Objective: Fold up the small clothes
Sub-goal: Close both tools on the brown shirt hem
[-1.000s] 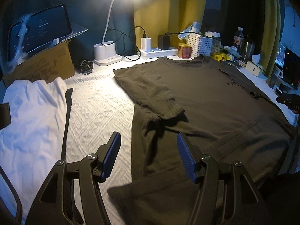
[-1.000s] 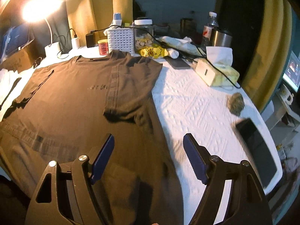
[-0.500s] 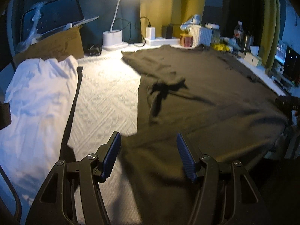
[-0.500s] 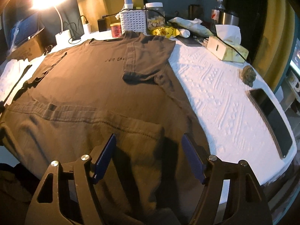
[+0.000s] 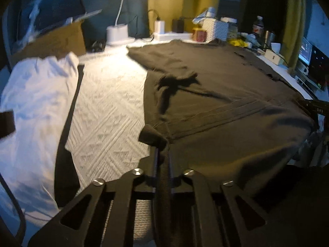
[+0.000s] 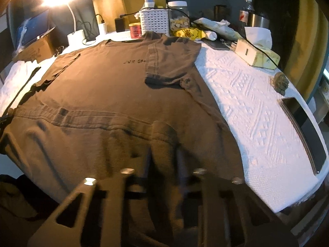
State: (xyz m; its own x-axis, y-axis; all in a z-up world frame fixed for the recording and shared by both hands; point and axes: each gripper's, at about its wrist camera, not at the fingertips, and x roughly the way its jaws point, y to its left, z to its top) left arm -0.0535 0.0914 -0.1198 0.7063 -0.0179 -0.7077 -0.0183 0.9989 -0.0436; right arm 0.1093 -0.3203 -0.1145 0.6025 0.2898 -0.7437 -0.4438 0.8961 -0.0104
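A dark brown T-shirt (image 5: pixel 216 78) lies flat on the white textured table cover (image 5: pixel 107 107), both sleeves folded inward and its bottom hem toward me. My left gripper (image 5: pixel 162 150) is shut on the hem's left corner, where a small bunch of fabric (image 5: pixel 153 136) sticks up past the fingertips. In the right wrist view the same T-shirt (image 6: pixel 102 86) fills the middle. My right gripper (image 6: pixel 163 152) is at the hem's right part; its jaws are closing, with a raised fold of cloth (image 6: pixel 162 135) pinched between them.
A crumpled white garment (image 5: pixel 35 94) lies left of the shirt. A lamp base (image 5: pixel 118 34), cardboard box (image 5: pixel 55 41), white basket (image 6: pixel 154 21), jars and bottles line the far edge. A tissue box (image 6: pixel 257 55), a small brown object (image 6: pixel 279 82) and a phone (image 6: pixel 304 131) lie to the right.
Both grippers dropped toward the shirt's near hem with jaws wide, then closed on the fabric. The cloth now bunches up at each grip.
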